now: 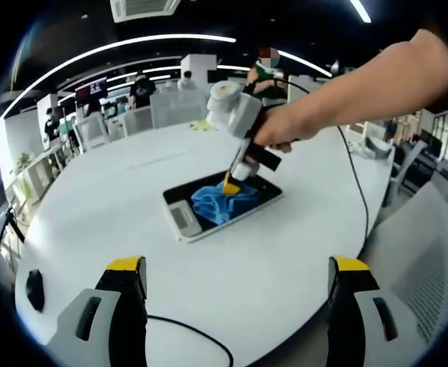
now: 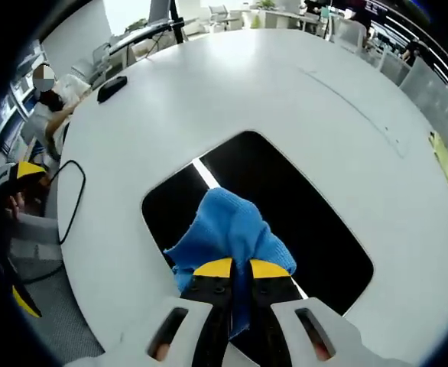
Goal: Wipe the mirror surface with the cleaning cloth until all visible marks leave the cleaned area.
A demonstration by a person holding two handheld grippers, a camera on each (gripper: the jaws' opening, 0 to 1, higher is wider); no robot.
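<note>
Presently, nearest first:
Left gripper (image 1: pixel 235 287): its yellow-tipped fingers are standing wide apart and holding nothing, hovering over the near edge of the round white bench (image 1: pixel 94 206), well back from the work.
Black cable (image 1: pixel 197 336): it is trailing across the bench between those fingers.
Right gripper (image 2: pixel 232 269): its fingers are pinching shut on the crumpled blue cleaning cloth (image 2: pixel 228 229), with the tips pressing the cloth down onto the glass; in the left gripper view a person's hand (image 1: pixel 281 134) is steering it from above.
Dark rectangular mirror (image 2: pixel 300 206): it is lying flat near the middle of the bench, reflecting ceiling lights; the cloth is sitting on its central part, toward the near side in the right gripper view.
Marks: I cannot tell from either view where smears remain on the glass.
Step in hand: judging by this, wiping is under way; it would go best keeping the cloth bunched under the fingertips, pressing lightly and evenly, sweeping in overlapping strokes out to each corner.
Risk: the mirror is unheld, so hard strokes could slide it across the bench.
Far side: chairs and desks with seated people are showing beyond the bench.
</note>
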